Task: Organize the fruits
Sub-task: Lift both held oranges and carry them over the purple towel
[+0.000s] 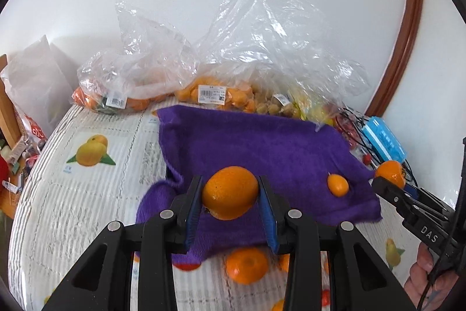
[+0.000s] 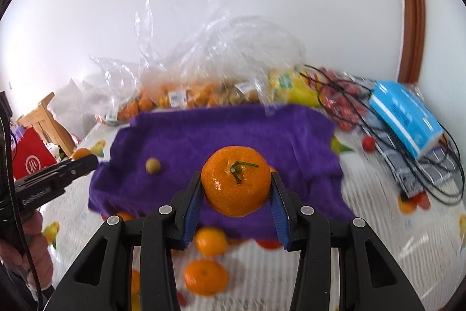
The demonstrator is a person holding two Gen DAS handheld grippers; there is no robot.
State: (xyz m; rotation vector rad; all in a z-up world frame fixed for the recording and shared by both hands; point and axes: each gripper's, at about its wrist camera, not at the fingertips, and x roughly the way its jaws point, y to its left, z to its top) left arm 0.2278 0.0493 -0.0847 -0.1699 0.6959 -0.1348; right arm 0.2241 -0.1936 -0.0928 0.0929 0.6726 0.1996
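Above the purple towel (image 1: 262, 142), my left gripper (image 1: 230, 194) clamps one orange (image 1: 230, 193) and my right gripper (image 2: 236, 182) another, stemmed orange (image 2: 236, 181), both clear of the table, presumably for sorting onto the cloth.

We see a towel (image 1: 262, 142) spread on the table (image 1: 87, 194), its near edge overhanging loose mandarins (image 1: 247, 264) that lie on the table before it. A kumquat (image 1: 337, 185) rests on the towel toward its right side. Above the towel's near part, the left gripper (image 1: 230, 194) holds one mandarin (image 1: 230, 193) between its pads, and to its right the right gripper (image 2: 236, 185) holds another mandarin (image 2: 236, 181). Behind the towel, against the wall, bags of fruit (image 1: 212, 95) stand in a row. Far right, beside the bags, lies a tissue pack (image 2: 404, 118) with cables (image 2: 378, 136) around it.
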